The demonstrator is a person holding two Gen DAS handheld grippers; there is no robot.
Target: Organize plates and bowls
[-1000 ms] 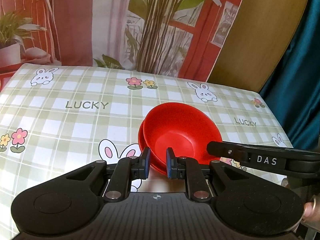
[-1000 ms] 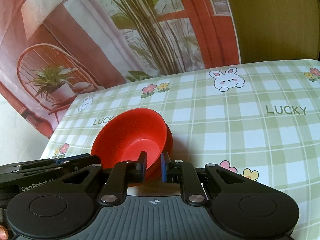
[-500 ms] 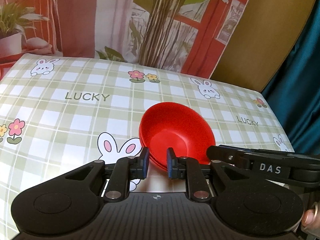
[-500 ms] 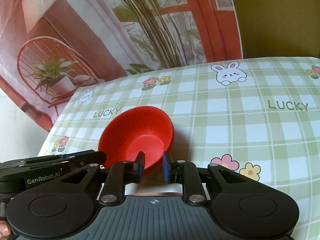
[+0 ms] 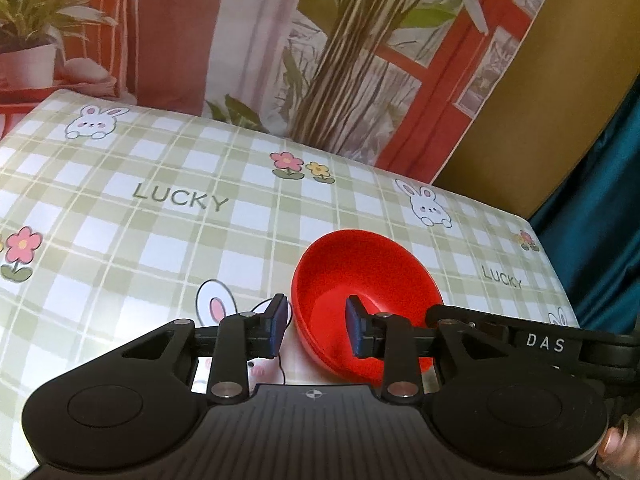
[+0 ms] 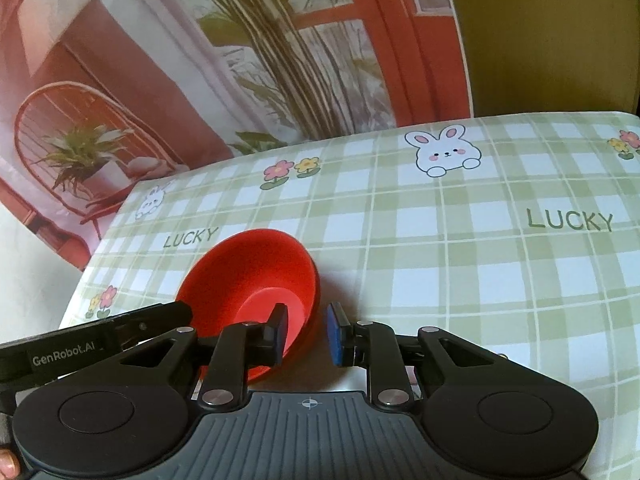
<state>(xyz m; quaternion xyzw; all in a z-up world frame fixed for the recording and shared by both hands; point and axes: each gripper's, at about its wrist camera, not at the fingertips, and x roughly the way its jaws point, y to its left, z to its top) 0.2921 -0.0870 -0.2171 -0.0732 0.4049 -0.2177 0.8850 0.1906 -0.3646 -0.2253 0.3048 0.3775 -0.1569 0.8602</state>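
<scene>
I saw the round red plastic bowl (image 5: 362,280) sitting on the bench (image 5: 120,216) with its green and white checked cloth, right in front of my two claws. My left claw (image 5: 316,326) had just been opening, and its two blue pads stood on each side of the bowl's near left rim with a gap, not squeezing it. My right claw (image 6: 306,334) had opened a little too, with one pad inside the bowl and one outside its right rim, and it held nothing.
</scene>
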